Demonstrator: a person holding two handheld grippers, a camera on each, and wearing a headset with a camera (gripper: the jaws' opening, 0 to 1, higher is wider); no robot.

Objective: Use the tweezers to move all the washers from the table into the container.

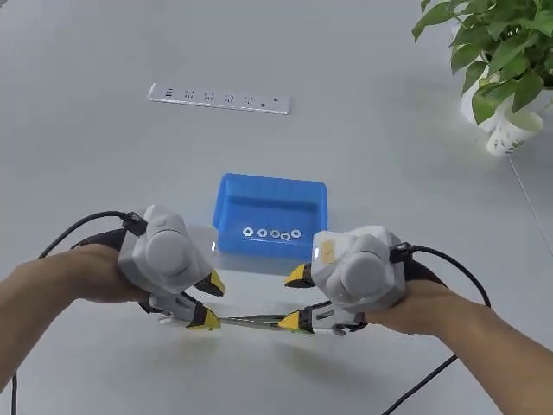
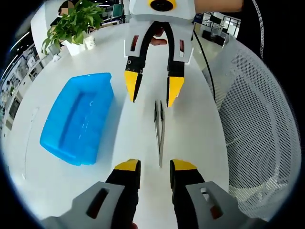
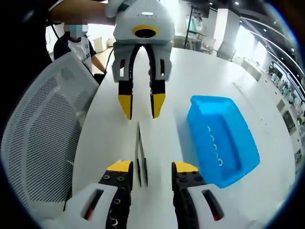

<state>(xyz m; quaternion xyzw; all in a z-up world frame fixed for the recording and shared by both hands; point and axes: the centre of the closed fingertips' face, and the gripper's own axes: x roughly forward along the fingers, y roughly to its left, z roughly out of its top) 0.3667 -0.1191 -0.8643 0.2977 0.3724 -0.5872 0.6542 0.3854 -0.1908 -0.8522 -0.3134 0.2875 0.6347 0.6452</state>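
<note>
Since the tweezers [image 1: 251, 322] lie flat on the white table [image 1: 363, 138], getting under them is the problem.

Left gripper [image 1: 209, 301]: jaws apart, holding nothing, with the tweezers' narrow end just ahead of its tips.

Tweezers: thin bright metal, judged light, springy and slick, so likely to skate if nudged sideways. The best hold seems to be across the two arms at about mid-length, so that a squeeze closes the points. Too firm a clamp would leave no spring to work with.

Behind them, the blue container [image 1: 272, 183] holds five washers [image 1: 272, 233] in a row on its floor. They are small, flat, stiff and light, and best pinched at the edge.

Right gripper [image 1: 294, 300]: jaws also apart and empty, straddling the tweezers' wider end. I cannot tell whether they touch it.
</note>
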